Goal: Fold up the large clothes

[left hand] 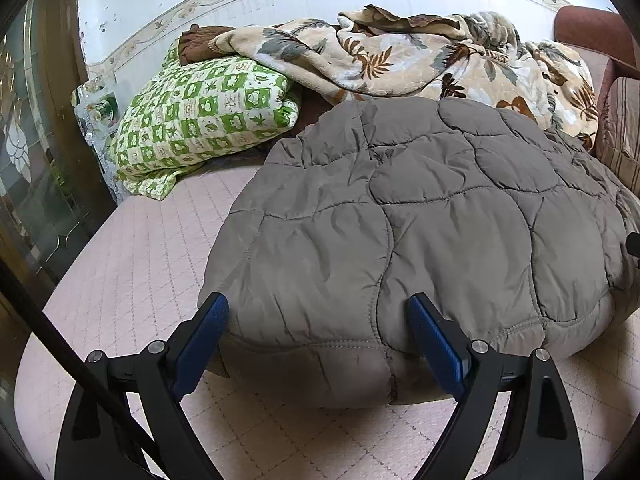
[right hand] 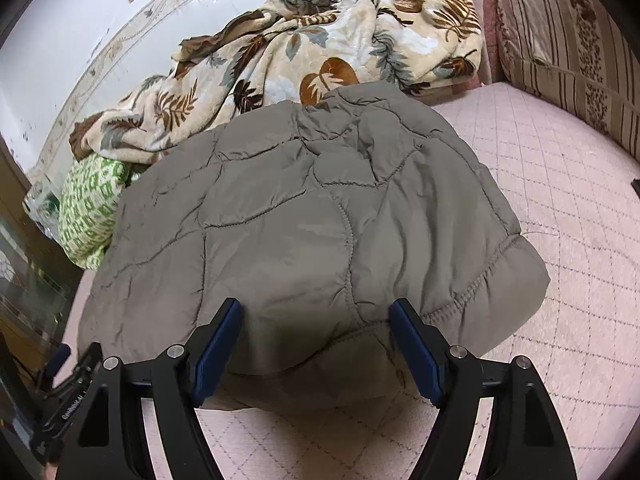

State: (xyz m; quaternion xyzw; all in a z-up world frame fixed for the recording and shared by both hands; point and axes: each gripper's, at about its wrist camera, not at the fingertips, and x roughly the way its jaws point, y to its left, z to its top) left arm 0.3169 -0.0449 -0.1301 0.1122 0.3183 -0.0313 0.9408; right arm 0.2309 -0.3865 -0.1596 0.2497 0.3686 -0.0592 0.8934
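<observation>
My left claw (left hand: 318, 320) is spread wide, and the near edge of the grey quilted jacket (left hand: 420, 220) bulges between its blue pads (left hand: 204, 344); the pads stand at the two sides of the cloth and do not pinch it. My right claw (right hand: 316, 326) is spread in the same way at the near edge of the jacket (right hand: 304, 220), more toward its right corner. Both claws point forward and a little down over the bed (left hand: 132, 280).

The jacket lies as a thick bundle in the middle of the pink quilted bed cover (right hand: 560, 220). Behind it lies a crumpled blanket with leaf pattern (left hand: 400, 56), touching the far edge of the jacket.

The left view shows fully the green checked pillow (left hand: 204, 116) at the far left, near a wooden door with glass (left hand: 32, 160); the right view shows only a part of this pillow (right hand: 92, 204). Only the right view shows well the striped cushion (right hand: 568, 44) at the far right and the bare bed beside the jacket. At its lower left edge I see also a part of the other claw (right hand: 68, 396).
</observation>
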